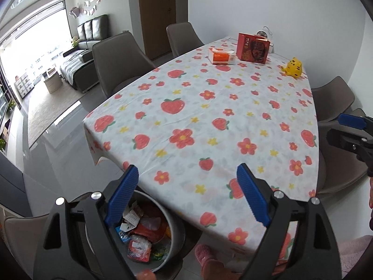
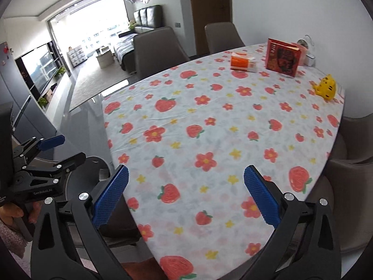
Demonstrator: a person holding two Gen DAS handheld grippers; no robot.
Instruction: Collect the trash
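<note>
A round grey bin (image 1: pixel 175 224) stands on the floor below the table's near corner in the left wrist view. It holds several crumpled wrappers (image 1: pixel 142 235), red, blue and white. My left gripper (image 1: pixel 187 170) hovers above the bin and the table corner, open, with nothing between its blue pads. My right gripper (image 2: pixel 186 170) is open over the near part of the tablecloth and holds nothing. Each gripper also shows in the other's view: the right gripper (image 1: pixel 342 130) at the right edge, the left gripper (image 2: pixel 67 148) at the left.
The table (image 1: pixel 209 116) wears a strawberry-and-flower cloth. At its far end are an orange-white tissue pack (image 1: pixel 222 56), a red box (image 1: pixel 253 49) and a yellow tiger toy (image 1: pixel 294 68). Grey chairs (image 1: pixel 119 60) surround it. A pink slipper (image 1: pixel 205 254) is by the bin.
</note>
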